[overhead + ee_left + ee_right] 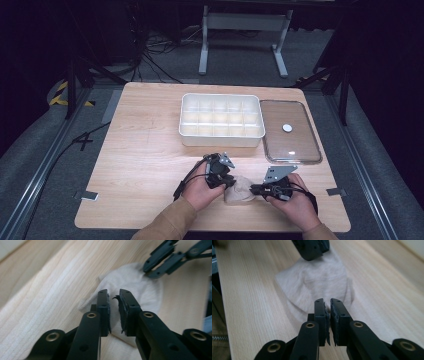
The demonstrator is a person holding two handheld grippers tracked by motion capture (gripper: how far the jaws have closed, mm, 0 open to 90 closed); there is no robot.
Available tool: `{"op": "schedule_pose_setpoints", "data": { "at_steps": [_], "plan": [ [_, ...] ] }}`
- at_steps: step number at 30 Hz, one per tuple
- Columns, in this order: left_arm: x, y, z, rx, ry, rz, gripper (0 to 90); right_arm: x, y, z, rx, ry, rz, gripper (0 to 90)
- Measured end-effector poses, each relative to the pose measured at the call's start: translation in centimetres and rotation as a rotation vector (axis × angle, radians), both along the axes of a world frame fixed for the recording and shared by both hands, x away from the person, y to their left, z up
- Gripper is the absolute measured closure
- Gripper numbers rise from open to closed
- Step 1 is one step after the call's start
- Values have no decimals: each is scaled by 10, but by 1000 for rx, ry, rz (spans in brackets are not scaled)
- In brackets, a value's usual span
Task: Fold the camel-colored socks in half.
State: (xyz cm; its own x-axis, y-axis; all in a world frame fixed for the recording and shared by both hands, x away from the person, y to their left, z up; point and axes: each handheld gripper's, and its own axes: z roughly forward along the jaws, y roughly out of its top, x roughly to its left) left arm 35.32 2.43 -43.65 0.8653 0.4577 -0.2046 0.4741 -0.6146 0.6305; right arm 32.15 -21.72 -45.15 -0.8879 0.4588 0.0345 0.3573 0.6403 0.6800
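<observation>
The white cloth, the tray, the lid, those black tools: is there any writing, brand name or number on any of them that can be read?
None: no word, number or brand can be read.
White cloth: plain ribbed fabric, no label showing.
Divided white tray: blank walls.
Clear lid: a plain white round knob, no print.
Left gripper and right gripper: bare black jaws with brass screws, no marking.
Yellow-black striped tape on the floor: stripes, no text.
</observation>
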Motion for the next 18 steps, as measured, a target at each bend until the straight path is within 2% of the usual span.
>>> {"op": "schedule_pose_setpoints", "data": {
  "at_steps": [3, 6, 10, 13, 15, 18],
  "plan": [
    [-1, 10, 9, 27, -33, 14, 683, -1, -1, 10, 24, -33, -19, 840],
    [-1, 20, 13, 25, -18, 26, 615, -2, 1, 15, 45, -53, -28, 834],
    [0, 30, 12, 64, -5, 24, 553, -2, 8, 9, 55, -39, -39, 807],
    [1, 33, 12, 81, -1, 19, 545, -2, 14, 5, 53, -31, -35, 817],
    [1, 35, 13, 113, -6, 13, 535, -1, 18, 2, 42, -17, -29, 827],
    [0, 38, 14, 127, -4, 11, 526, 2, 21, -6, -1, 4, -33, 840]
  ]
}}
